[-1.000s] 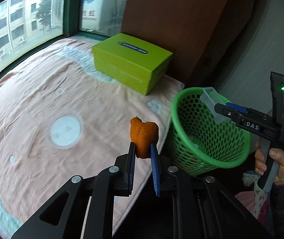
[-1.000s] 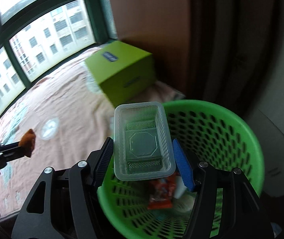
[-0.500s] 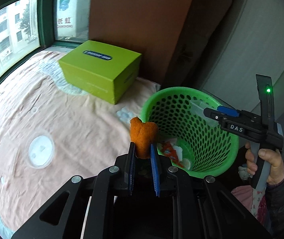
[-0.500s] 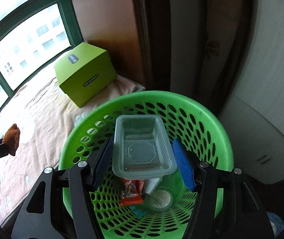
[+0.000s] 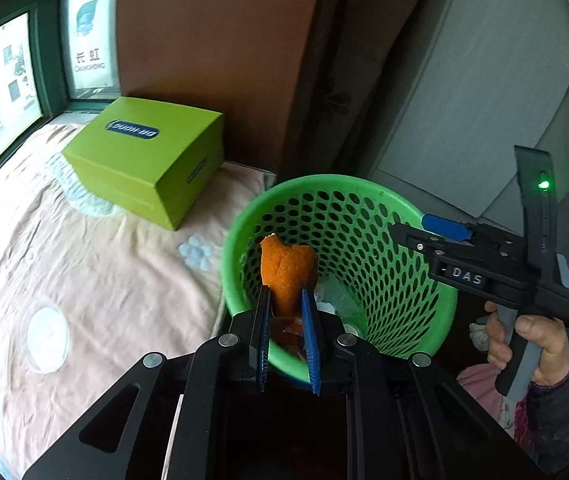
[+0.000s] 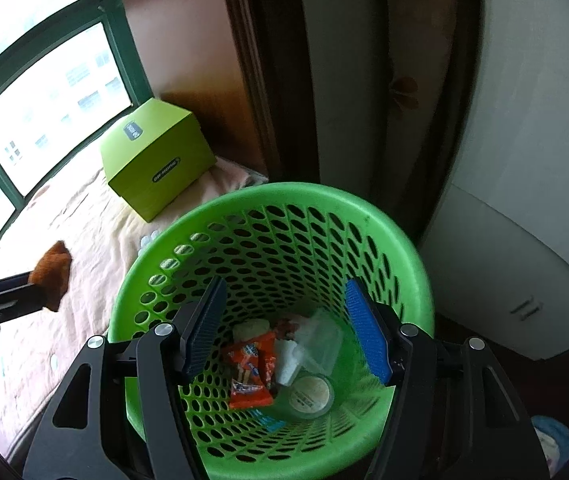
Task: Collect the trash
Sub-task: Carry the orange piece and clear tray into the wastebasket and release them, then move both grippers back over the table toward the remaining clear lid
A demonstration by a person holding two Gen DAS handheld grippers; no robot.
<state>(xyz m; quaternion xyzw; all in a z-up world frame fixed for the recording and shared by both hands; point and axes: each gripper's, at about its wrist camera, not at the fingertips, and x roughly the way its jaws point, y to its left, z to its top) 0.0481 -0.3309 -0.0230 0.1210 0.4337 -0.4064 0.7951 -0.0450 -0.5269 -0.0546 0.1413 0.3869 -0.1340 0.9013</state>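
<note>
Two hand-held grippers in play. Left hand-held gripper (image 5: 286,316) is clamped on an orange peel (image 5: 288,268), peel sticking up past the blue pads, long axis roughly in line with the fingers. Right hand-held gripper (image 6: 284,328) has jaws apart with nothing between them, hanging over the mouth of the green basket (image 6: 364,208); a clear plastic tray (image 6: 322,340) lies at the bottom with a snack wrapper (image 6: 252,372) and a round lid (image 6: 310,392). Key relation: in the left wrist view the peel sits just over the basket's near rim, basket opening straight ahead and below; the right wrist view shows the peel out to the left of the basket, above the pink bed cover (image 5: 84,264). Left is the loaded hand, so likely next is a short push forward over the opening, then release. Green box (image 5: 144,156) sits further back on the bed, apart from the basket.
</note>
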